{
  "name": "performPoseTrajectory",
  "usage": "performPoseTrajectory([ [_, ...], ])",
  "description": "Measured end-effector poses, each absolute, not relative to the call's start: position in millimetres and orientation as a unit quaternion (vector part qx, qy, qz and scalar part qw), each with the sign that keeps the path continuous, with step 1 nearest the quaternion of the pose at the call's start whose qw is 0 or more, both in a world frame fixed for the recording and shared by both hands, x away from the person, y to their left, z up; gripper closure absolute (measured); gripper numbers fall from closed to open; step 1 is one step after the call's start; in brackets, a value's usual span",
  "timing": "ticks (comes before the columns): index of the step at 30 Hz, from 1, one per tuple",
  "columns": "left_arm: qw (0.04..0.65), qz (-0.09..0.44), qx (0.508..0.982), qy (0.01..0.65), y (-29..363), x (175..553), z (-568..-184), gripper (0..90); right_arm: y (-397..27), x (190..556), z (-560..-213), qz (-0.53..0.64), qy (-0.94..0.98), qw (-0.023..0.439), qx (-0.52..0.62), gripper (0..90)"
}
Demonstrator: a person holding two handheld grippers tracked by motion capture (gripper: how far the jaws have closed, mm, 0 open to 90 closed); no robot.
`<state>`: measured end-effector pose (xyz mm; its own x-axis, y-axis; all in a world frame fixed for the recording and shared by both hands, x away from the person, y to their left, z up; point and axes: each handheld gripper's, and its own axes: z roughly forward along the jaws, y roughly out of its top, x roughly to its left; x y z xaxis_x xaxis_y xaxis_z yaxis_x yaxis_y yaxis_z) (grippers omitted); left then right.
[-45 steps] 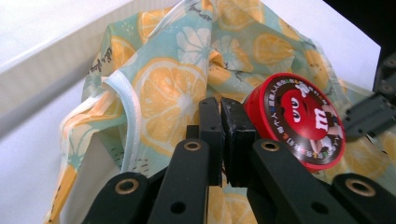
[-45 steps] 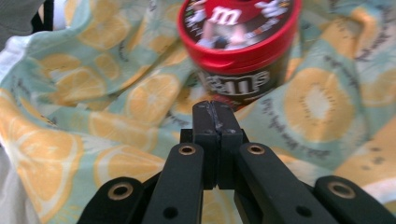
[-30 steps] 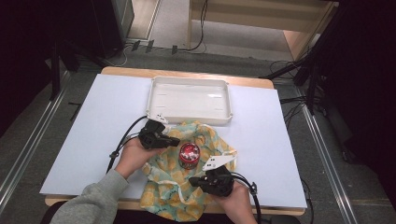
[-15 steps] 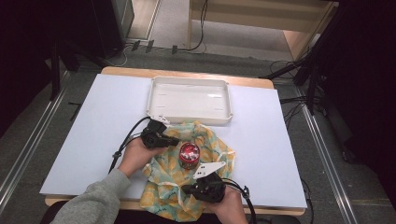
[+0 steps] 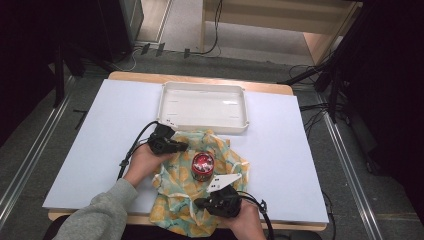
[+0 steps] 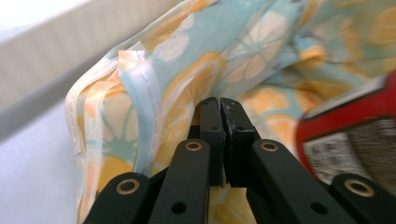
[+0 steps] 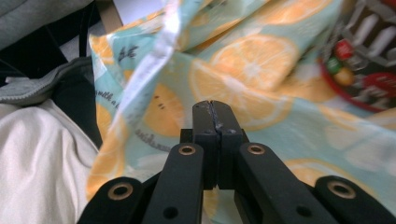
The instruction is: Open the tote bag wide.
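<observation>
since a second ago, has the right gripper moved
Yes. The right gripper has slid toward the table's near edge, farther from the white tray; the red can stays put.

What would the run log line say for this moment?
left tool: shut on cloth edge | right tool: shut on cloth's near part | red can: upright on cloth | white tray: behind cloth

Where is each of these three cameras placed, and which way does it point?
High view: above the table, looking forward and down; forearms, left gripper, right gripper.
Left gripper view: rides that gripper, along its shut fingers at the citrus-print cloth.
Right gripper view: along its shut fingers at the cloth; grey sleeve.
Shared: cloth and red tin.
</observation>
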<state>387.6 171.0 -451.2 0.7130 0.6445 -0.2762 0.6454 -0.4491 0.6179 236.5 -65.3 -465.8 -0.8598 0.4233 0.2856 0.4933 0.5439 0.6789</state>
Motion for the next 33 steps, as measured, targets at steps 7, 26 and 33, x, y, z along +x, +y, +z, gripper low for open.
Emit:
performPoseTrajectory([
  [7,0.381,0.001,0.850,0.364,173,375,-430,88.5,-79,243,-453,-0.412,-0.869,0.024,-0.274,90.0],
  [26,0.366,-0.029,0.860,0.355,169,342,-442,88.3,-86,282,-467,-0.373,-0.876,0.017,-0.306,90.0],
  [33,0.353,-0.029,0.865,0.356,169,341,-459,87.9,-99,279,-471,-0.360,-0.876,0.007,-0.321,90.0],
])
